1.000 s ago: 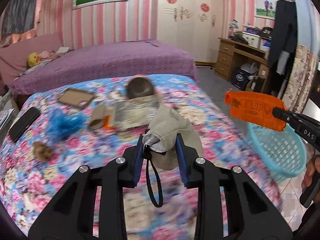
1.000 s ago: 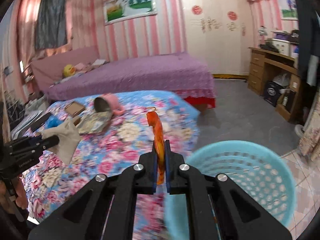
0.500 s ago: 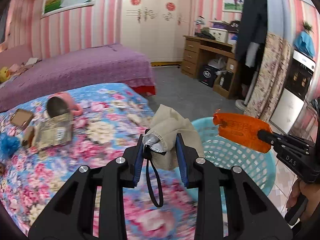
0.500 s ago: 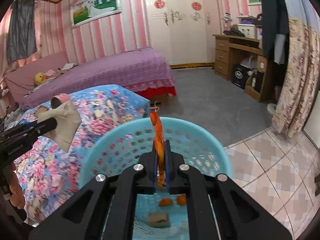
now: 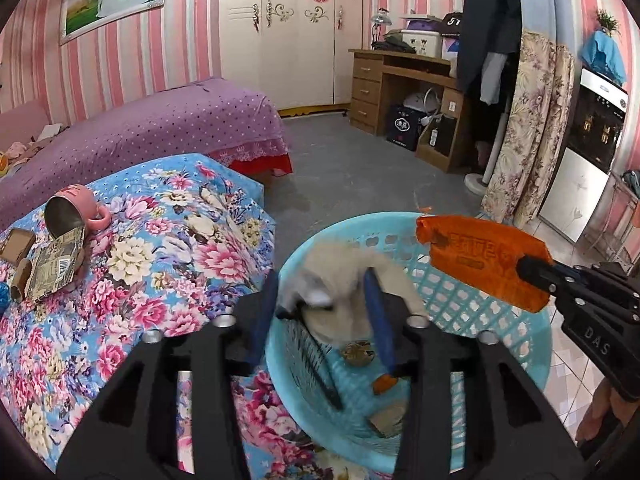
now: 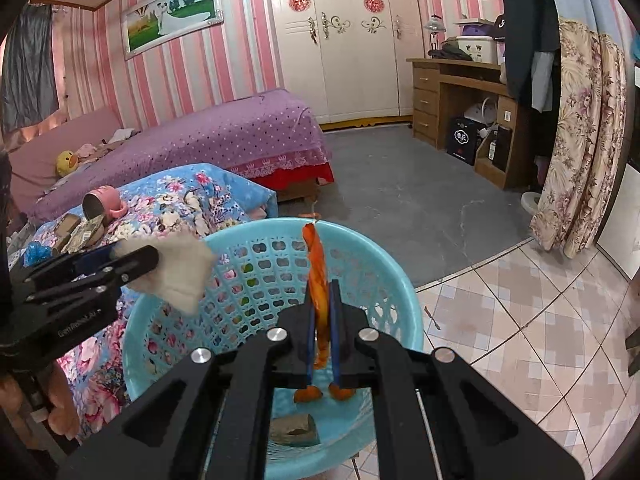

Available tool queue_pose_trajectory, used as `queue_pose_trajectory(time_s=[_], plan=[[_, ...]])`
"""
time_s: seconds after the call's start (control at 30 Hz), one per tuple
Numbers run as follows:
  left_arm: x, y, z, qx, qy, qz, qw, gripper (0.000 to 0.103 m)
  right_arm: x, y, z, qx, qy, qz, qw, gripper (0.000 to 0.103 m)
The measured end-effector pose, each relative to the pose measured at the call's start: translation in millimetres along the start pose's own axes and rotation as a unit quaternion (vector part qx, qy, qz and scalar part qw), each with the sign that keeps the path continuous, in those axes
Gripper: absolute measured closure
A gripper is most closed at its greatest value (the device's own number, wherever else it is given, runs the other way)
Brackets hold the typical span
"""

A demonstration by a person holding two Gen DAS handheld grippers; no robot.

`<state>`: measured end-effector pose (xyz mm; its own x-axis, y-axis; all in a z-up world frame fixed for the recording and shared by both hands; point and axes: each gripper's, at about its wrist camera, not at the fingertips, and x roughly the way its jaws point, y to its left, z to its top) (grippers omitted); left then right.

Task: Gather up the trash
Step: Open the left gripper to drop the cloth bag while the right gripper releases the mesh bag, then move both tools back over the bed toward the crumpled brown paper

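My left gripper [image 5: 322, 280] hovers over the light blue basket [image 5: 496, 320], its jaws opening. A beige cloth with a dark strap [image 5: 344, 280] sits loose and blurred between the blue pads, sagging into the basket. In the right wrist view the cloth [image 6: 176, 272] still hangs at the left gripper [image 6: 140, 260]. My right gripper [image 6: 322, 292] is shut on a flat orange wrapper [image 6: 318, 272], held over the basket's [image 6: 360, 248] middle. The wrapper [image 5: 480, 260] also shows in the left wrist view, on the right. Orange peel bits [image 6: 308, 394] and a cardboard scrap [image 6: 294, 426] lie on the basket's bottom.
The floral bedspread [image 5: 160, 280] to the left carries a tipped pink mug [image 5: 76, 212], a printed box [image 5: 56, 268] and small cardboard pieces. Behind it stands a purple bed [image 5: 160, 128]. A wooden desk [image 5: 400, 88] and a flowered curtain [image 5: 532, 128] line the right side, with tiled floor [image 6: 520, 320] beside the basket.
Both grippers have swung right, from above the floral bed to above the basket. The left jaws have spread apart and the beige cloth has started slipping down. The right still clamps the wrapper.
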<state>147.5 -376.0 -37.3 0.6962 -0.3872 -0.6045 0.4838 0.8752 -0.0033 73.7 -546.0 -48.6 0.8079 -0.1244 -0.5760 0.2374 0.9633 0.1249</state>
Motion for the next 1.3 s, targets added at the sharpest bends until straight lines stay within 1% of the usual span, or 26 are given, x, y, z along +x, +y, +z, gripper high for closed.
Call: queue_pose_trajectory(time_s=[0.03,0.07,0.17,0.27,0.43,0.57,0.6,0.63,0.67,0.7,0.73,0.77,0.8,0.83,0.9,0.93,1.03,1.2,1.3], plan=[[-0.4,2.5,0.7,-0.002,-0.001,0.004,1.0,0.041,0.5,-0.4,-0.1,0.0,0.0,0.0,1.0,0.097],[-1.2,6.1,0.8,-0.004,-0.004,0.008,0.9999,0.032,0.0,-0.5,-1.0,0.001,0.0,0.0,1.0,0.097],[-5.6,18.3,1.8,-0.009,-0.015,0.029,0.9994,0.021,-0.1,-0.8,-1.1,0.004,-0.005,-0.001,1.0,0.097],[-9.7,33.4,1.5,-0.023,-0.019,0.042,0.9987,0.015,0.4,1.0,-0.7,0.005,-0.012,0.0,1.0,0.097],[-13.8,57.1,-4.0,-0.043,-0.014,0.053,0.9976,0.015,3.3,8.1,-0.2,-0.003,-0.022,-0.01,1.0,0.096],[-20.6,68.7,-7.2,-0.05,-0.015,0.056,0.9971,0.015,4.6,11.8,1.1,-0.004,-0.029,-0.026,0.999,0.095],[-23.3,70.5,-8.1,-0.05,-0.017,0.057,0.997,0.015,5.3,13.0,1.8,0.0,-0.03,-0.026,0.999,0.089],[-26.4,72.3,-8.9,-0.048,-0.018,0.058,0.997,0.014,5.8,13.8,2.4,0.003,-0.03,-0.026,0.999,0.072],[-29.8,73.5,-10.2,-0.048,-0.02,0.06,0.9968,0.013,5.7,14.5,2.9,0.004,-0.032,-0.029,0.999,0.058],[-32.8,75.5,-11.2,-0.048,-0.022,0.062,0.9967,0.012,4.7,18.0,3.2,0.002,-0.039,-0.034,0.999,0.034],[-36.3,77.4,-12.4,-0.048,-0.025,0.064,0.9965,0.011,3.4,22.7,3.9,-0.002,-0.047,-0.04,0.998,0.03],[-39.1,78.9,-13.1,-0.049,-0.026,0.065,0.9964,0.011,3.3,26.0,4.8,-0.006,-0.049,-0.045,0.998,0.03],[-41.5,80.5,-13.9,-0.049,-0.027,0.066,0.9963,0.011,4.0,31.0,6.1,-0.01,-0.05,-0.053,0.997,0.027],[-44.9,83.9,-15.1,-0.049,-0.027,0.069,0.9961,0.01,4.4,33.1,6.6,-0.011,-0.052,-0.057,0.997,0.018],[-50.2,89.2,-16.0,-0.051,-0.028,0.073,0.9957,0.008,6.4,38.7,6.6,-0.013,-0.055,-0.07,0.996,0.01],[-54.0,94.3,-17.2,-0.052,-0.029,0.074,0.9955,0.008,7.6,40.6,6.9,-0.013,-0.054,-0.075,0.996,0.008],[-64.3,109.2,-18.9,-0.059,-0.031,0.076,0.9949,0.007,10.5,47.0,9.1,-0.012,-0.052,-0.09,0.995,0.005],[-78.3,135.9,-21.2,-0.069,-0.031,0.083,0.9937,0.006,12.3,59.5,13.2,-0.005,-0.049,-0.106,0.993,0.005],[-88.0,152.8,-23.7,-0.067,-0.032,0.101,0.9922,0.006,13.4,64.6,15.4,0.004,-0.043,-0.111,0.993,0.004]])
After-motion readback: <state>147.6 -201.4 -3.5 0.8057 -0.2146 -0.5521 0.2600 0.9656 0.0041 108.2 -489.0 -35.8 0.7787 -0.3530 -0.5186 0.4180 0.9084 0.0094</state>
